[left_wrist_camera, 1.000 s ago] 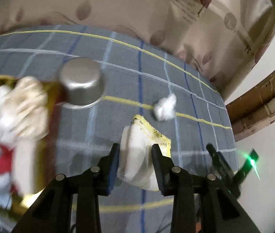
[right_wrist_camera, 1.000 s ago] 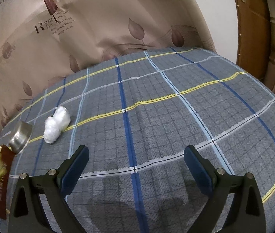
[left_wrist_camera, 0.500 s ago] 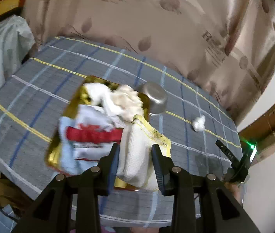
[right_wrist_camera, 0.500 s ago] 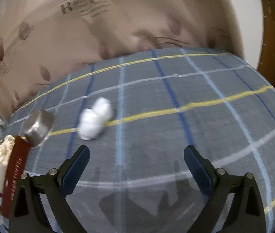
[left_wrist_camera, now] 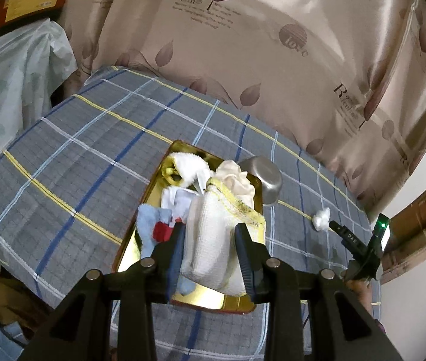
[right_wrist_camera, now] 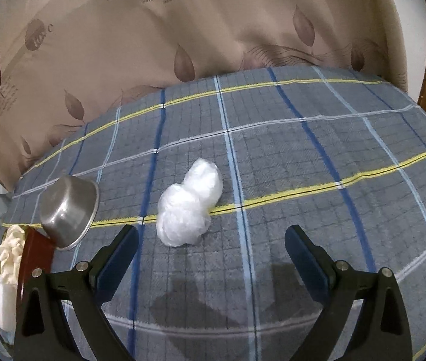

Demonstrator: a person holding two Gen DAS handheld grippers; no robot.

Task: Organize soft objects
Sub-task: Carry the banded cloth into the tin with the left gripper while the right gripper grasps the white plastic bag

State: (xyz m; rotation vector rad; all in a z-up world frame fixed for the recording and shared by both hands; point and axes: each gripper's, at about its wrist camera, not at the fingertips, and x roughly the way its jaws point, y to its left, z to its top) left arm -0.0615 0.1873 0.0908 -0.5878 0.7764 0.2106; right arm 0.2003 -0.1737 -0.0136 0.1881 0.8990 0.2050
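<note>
From the left wrist view, the left gripper is clamped on a folded white waffle-weave cloth with a yellow stitched edge, its two black fingers pressed against the cloth's sides at a partly open width. The cloth hangs above the near end of a shallow gold rectangular tray that lies on a grey checked bedspread with blue, white and yellow lines. In the tray lie a white towel, a cream crumpled cloth, a light blue cloth and a small red piece. An overturned round steel bowl leans on the tray's far right corner. To the right of the tray, well apart from it, a crumpled white plastic wad rests on the bedspread. A beige leaf-printed curtain hangs beyond the tray.

From the right wrist view, the right gripper stands wide open with nothing between its fingers. The plastic wad lies on the bedspread just ahead of the gripper, nearer its left finger. The steel bowl tilts to the left of the wad, against the tray's red-brown outer wall.
</note>
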